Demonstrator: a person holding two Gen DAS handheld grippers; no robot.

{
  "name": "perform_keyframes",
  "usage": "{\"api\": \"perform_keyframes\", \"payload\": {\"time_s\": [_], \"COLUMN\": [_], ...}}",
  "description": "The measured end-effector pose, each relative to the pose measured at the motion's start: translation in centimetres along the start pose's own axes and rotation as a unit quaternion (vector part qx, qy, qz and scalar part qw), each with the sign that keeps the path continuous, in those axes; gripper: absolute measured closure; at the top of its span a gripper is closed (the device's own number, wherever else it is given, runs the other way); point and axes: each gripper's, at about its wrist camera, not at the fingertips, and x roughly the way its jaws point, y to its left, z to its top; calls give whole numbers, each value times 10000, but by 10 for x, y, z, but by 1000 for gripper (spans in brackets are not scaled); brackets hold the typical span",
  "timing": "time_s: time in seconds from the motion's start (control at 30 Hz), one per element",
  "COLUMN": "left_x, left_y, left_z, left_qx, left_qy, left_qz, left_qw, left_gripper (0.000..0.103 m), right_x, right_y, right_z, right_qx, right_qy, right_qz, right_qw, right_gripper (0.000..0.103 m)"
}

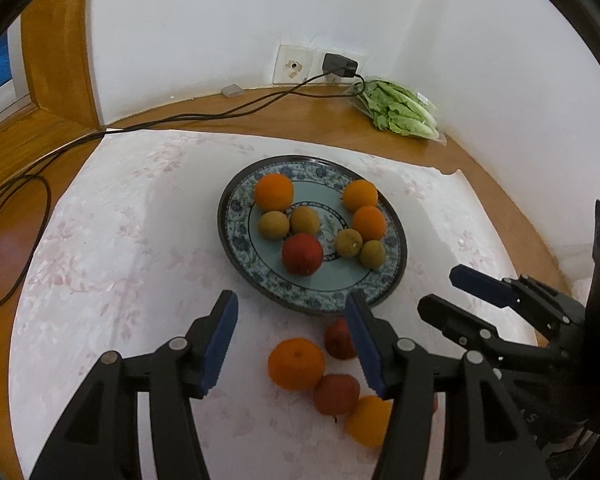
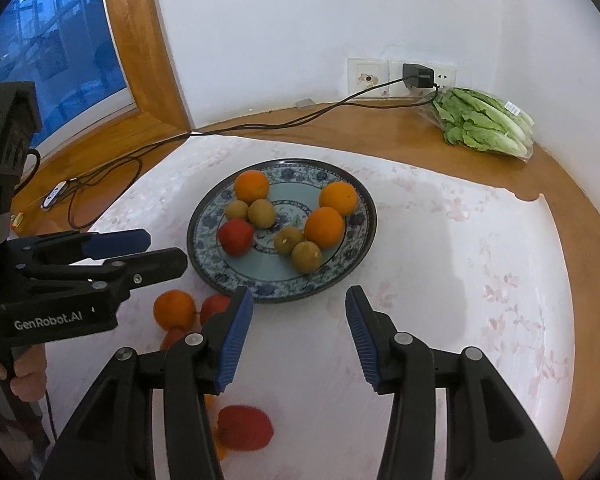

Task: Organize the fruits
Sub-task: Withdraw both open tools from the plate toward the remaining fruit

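A blue-patterned plate (image 1: 340, 276) (image 2: 260, 276) sits on the white cloth. It holds three oranges, a red fruit (image 1: 302, 254) (image 2: 236, 237) and several small brown-green fruits. Loose fruit lies on the cloth in front of the plate: an orange (image 1: 296, 364) (image 2: 174, 308), two red fruits (image 1: 336, 394) (image 1: 338, 340) and a second orange (image 1: 368, 420). My left gripper (image 1: 291, 300) (image 2: 166, 247) hovers open above this loose fruit with nothing between its fingers. To its right, my right gripper (image 2: 299, 293) (image 1: 440, 290) is open and empty at the plate's near rim. Another red fruit (image 2: 244, 428) lies below it.
A bag of lettuce (image 1: 400, 110) (image 2: 484, 124) lies in the far right corner of the wooden ledge. A charger (image 1: 340, 65) is plugged into the wall socket and its cable (image 1: 204, 114) runs left across the ledge. A window frame stands at the left.
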Motion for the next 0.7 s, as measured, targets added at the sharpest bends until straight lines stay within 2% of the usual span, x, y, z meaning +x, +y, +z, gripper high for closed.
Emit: {"api": "perform_keyframes", "payload": {"time_s": [0.3,0.7], "left_x": [-9,4], "left_y": [-2,-1], "left_z": [-16,-31], "left_qx": [-16,-187], "left_qy": [73,231], "left_qz": [-59,-35], "left_qw": [10000,9996], "left_gripper": [43,43], "right_x": [-17,-33], "right_y": [3,4], "right_z": [-16,-43], "right_qx": [112,220], "right_qy": [-4,39], "right_qz": [11,26], "right_qw": [9999,9997], "right_gripper": [53,53]}}
